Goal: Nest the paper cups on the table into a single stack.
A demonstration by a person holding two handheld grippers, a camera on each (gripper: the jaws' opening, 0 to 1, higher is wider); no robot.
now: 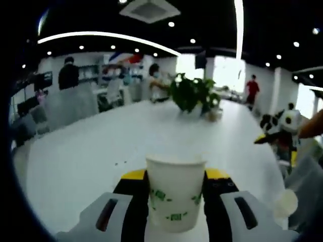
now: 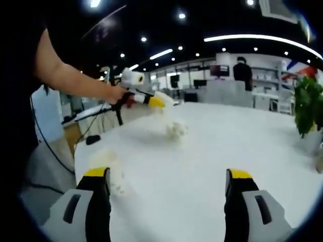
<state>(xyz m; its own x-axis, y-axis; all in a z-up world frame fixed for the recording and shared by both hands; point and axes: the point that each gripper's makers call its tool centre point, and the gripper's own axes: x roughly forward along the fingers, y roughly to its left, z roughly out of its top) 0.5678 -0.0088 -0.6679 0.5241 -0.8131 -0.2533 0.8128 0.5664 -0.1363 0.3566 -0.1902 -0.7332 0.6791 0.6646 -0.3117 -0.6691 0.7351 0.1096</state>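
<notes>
A white paper cup (image 1: 175, 196) with green print stands upright between the yellow-tipped jaws of my left gripper (image 1: 175, 176), which is shut on it above the white table (image 1: 101, 151). That gripper (image 2: 144, 99) also appears at the far left of the right gripper view, held in a person's hand, with a blurred white cup at its tip. My right gripper (image 2: 168, 189) is open over the table with nothing between its jaws. A blurred cup (image 2: 175, 130) sits on the table ahead of it, and another pale cup (image 2: 107, 164) lies beside its left jaw.
A potted green plant (image 1: 194, 93) stands at the table's far end. The right gripper (image 1: 279, 127) and a forearm come in from the right edge. A pale round cup-like shape (image 1: 285, 202) lies low on the right. People and desks fill the background.
</notes>
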